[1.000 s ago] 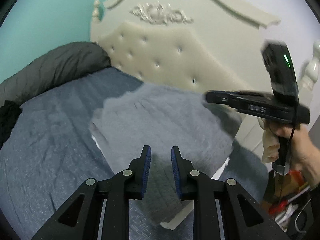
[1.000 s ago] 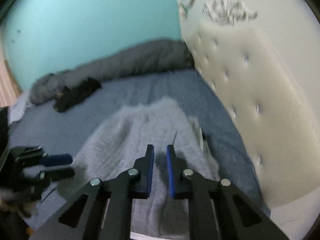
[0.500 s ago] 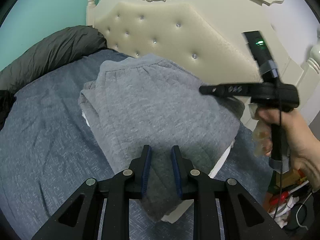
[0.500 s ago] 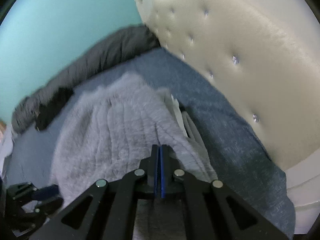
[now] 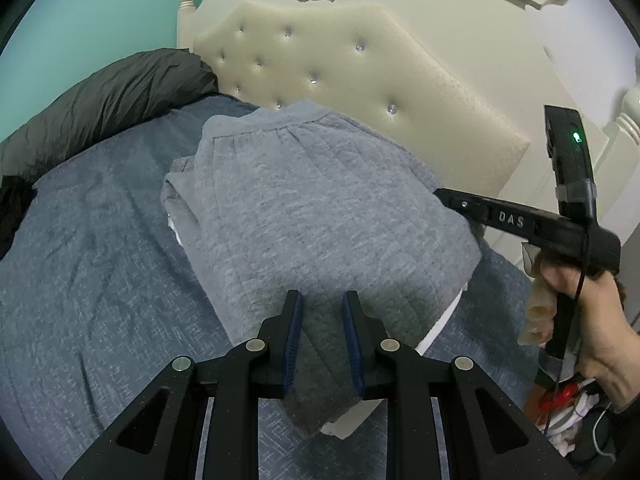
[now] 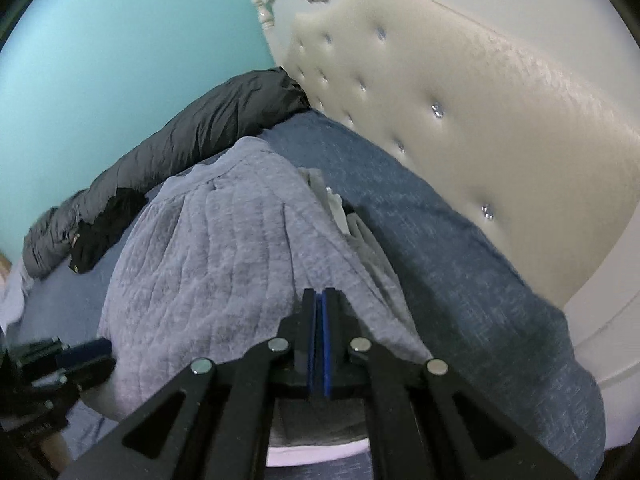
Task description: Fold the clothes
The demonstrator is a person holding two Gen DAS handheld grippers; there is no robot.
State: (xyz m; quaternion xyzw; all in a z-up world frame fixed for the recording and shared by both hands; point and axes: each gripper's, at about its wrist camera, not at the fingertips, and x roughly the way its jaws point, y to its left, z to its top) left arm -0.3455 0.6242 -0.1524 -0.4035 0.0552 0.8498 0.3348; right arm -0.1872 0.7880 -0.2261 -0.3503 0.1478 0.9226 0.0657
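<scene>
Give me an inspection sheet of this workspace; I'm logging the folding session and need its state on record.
Surface: bed with blue-grey bedspread, creased.
Job's things: grey quilted garment lies folded on the bed; white fabric shows under its edge.
Clutter: dark grey duvet rolled along the far side; black item beside it; mixed items on the floor.
Grippers: left gripper open, its fingers either side of the garment's near corner; right gripper shut at the garment's edge, whether it pinches cloth cannot be told.
Cables: black cable runs down the right tool's handle.
Surroundings: cream tufted headboard; turquoise wall.
</scene>
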